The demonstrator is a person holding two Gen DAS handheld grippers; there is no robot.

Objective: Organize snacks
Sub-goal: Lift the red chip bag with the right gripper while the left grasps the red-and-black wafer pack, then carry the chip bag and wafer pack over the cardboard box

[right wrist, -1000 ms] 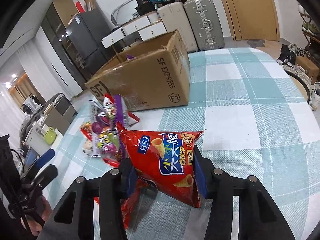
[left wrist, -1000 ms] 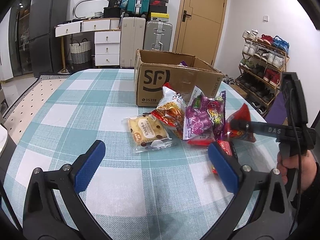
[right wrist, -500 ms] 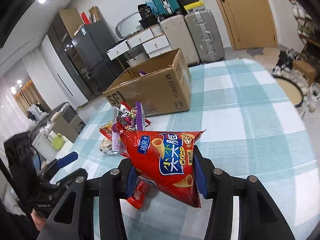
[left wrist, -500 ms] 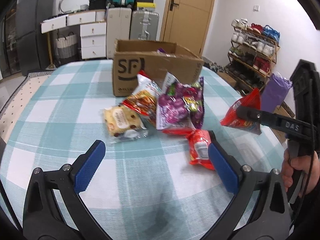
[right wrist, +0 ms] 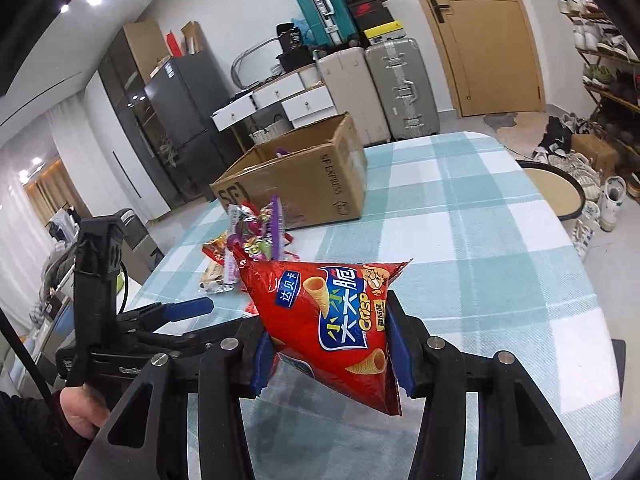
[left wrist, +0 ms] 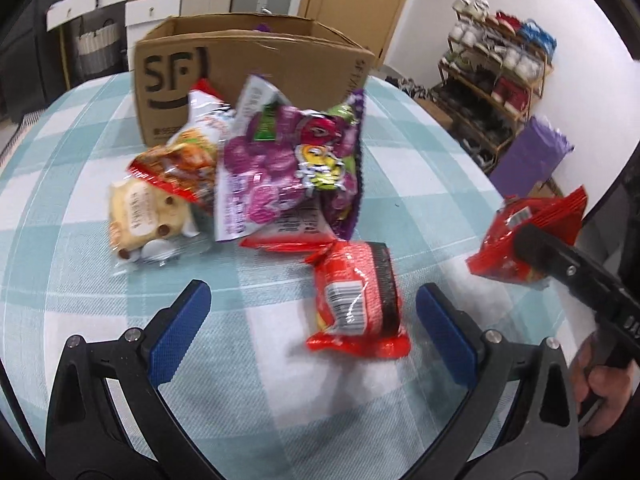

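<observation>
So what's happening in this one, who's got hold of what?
A person is sorting snacks on a checked table with a handheld gripper in each hand. The right gripper is shut on a red bag of cone crisps, held up off the table. The left gripper is open and empty, with a small red packet lying between its fingers, untouched. More snack bags are heaped in front of an open cardboard box.
</observation>
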